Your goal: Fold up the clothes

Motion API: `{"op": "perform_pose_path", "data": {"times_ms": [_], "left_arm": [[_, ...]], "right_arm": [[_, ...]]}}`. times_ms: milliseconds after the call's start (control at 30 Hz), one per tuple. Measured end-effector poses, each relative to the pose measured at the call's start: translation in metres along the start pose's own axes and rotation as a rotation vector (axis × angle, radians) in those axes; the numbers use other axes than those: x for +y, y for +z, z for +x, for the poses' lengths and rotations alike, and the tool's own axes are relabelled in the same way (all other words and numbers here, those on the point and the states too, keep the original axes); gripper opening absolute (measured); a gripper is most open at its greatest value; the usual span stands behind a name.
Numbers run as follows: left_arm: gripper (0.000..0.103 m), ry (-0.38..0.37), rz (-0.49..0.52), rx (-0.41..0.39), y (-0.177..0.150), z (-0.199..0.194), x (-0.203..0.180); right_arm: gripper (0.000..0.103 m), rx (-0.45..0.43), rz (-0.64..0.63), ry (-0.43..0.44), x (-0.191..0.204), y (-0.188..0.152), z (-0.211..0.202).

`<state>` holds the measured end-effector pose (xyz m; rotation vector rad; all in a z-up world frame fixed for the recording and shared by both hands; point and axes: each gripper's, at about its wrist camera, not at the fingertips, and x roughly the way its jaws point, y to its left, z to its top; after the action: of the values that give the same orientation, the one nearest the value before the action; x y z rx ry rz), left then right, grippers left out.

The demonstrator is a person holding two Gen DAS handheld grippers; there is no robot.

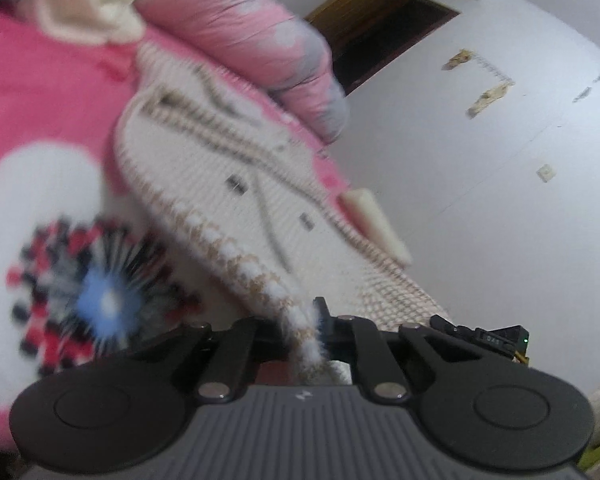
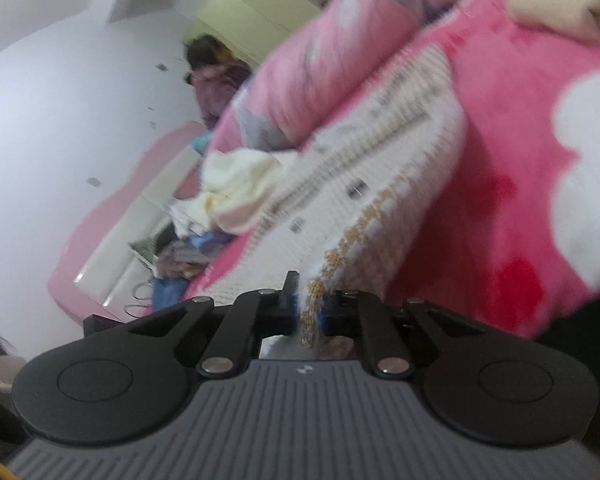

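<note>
The left hand-held gripper [image 1: 314, 330] is pinching the hem of a cream knitted cardigan [image 1: 220, 168]; the tan-and-white patterned edge runs down between its black fingers, which are pressed together on the fabric. The right hand-held gripper [image 2: 309, 312] is pinching the same patterned hem at another spot, with the knit squeezed between its fingers [image 2: 288, 300] and hanging a little below them.

The cardigan lies stretched across a pink fleece blanket [image 1: 40, 88] that covers the bed, its hem end drawn up toward the two grippers and its far end resting on the blanket. Dark buttons [image 1: 236, 184] sit in a line along its front. In the left wrist view it reaches the bed's right-hand edge, where a strip of pale mattress edge [image 1: 374, 220] shows beside a white floor [image 1: 480, 160].

The blanket bears large white shapes and a red, black and blue flower motif [image 1: 88, 296], close to the left gripper. A rolled pink quilt [image 1: 252, 36] lies just beyond the cardigan's far end. A cream garment [image 2: 236, 184] is heaped beside the cardigan in the right wrist view, near the quilt's end, with more mixed clothes [image 2: 180, 260] past it at a pink and white headboard [image 2: 112, 248]. Both views are blurred.
</note>
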<state>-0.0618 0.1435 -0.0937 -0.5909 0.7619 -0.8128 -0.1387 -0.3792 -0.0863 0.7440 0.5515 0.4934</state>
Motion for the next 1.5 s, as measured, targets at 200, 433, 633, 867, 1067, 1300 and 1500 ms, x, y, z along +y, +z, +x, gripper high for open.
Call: {"op": "perform_pose_path", "data": {"times_ms": [200, 433, 633, 867, 1067, 1300, 1500], "left_arm": [[0.009, -0.048, 0.048, -0.048, 0.034, 0.013, -0.011], [0.01, -0.085, 0.088, -0.077, 0.078, 0.032, -0.018], [0.01, -0.094, 0.067, -0.072, 0.129, 0.061, -0.001], [0.01, -0.013, 0.078, -0.033, 0.224, 0.136, 0.05], [0.011, 0.094, -0.03, -0.046, 0.296, 0.217, 0.123], [0.015, 0.133, -0.369, -0.085, 0.309, 0.26, 0.215], [0.054, 0.149, -0.351, -0.18, 0.311, 0.225, 0.198]], "right_arm": [[0.007, -0.024, -0.099, 0.07, 0.024, 0.039, 0.025], [0.007, 0.009, -0.186, 0.142, 0.037, 0.089, 0.064], [0.007, 0.027, -0.215, 0.19, 0.031, 0.136, 0.106], [0.007, 0.064, -0.256, 0.201, 0.004, 0.213, 0.184], [0.008, 0.033, -0.224, 0.111, -0.065, 0.287, 0.276], [0.016, -0.017, 0.248, -0.066, -0.208, 0.301, 0.333], [0.055, -0.138, 0.286, -0.05, -0.198, 0.302, 0.291]]}}
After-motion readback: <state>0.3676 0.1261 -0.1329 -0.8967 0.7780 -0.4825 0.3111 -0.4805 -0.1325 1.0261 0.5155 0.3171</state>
